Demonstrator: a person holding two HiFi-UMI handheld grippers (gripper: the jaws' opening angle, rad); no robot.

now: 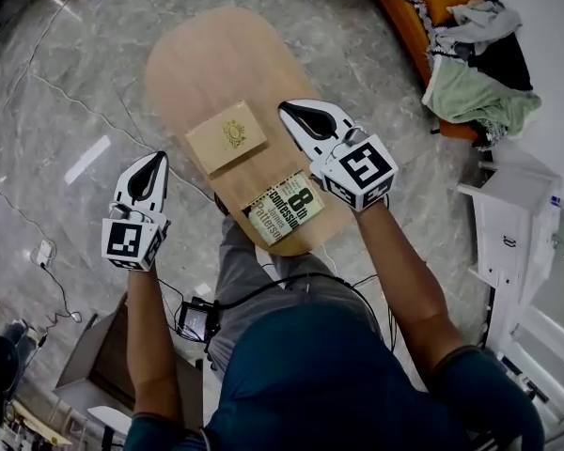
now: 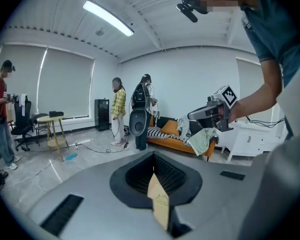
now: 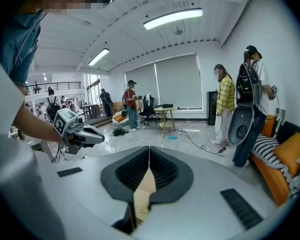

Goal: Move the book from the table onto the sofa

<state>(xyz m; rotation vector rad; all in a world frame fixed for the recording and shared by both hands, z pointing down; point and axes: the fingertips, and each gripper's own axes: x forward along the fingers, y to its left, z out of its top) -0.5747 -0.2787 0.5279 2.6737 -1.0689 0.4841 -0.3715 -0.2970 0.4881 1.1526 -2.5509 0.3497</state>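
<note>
Two books lie on the oval wooden table [image 1: 207, 64]: a tan book [image 1: 226, 136] with a gold emblem at the middle, and a paperback with a big "8" [image 1: 284, 209] at the near end. My left gripper [image 1: 157, 157] hangs shut over the floor, left of the table. My right gripper [image 1: 285, 110] is shut above the table, right of the tan book. Neither holds anything. A sliver of the tan book [image 2: 160, 204] [image 3: 142, 204] shows low between each gripper's jaws. The orange sofa [image 1: 409, 22] [image 2: 170, 134] [image 3: 282, 176] stands beyond the table, strewn with clothes [image 1: 475, 83].
A white cabinet [image 1: 508, 224] stands right of the table. Cables and a small device [image 1: 195, 322] lie on the floor by the person's legs. A cardboard box [image 1: 94, 365] is at lower left. People [image 2: 118, 111] [image 3: 225, 109] stand by the sofa; a small round table [image 3: 165, 116] is farther off.
</note>
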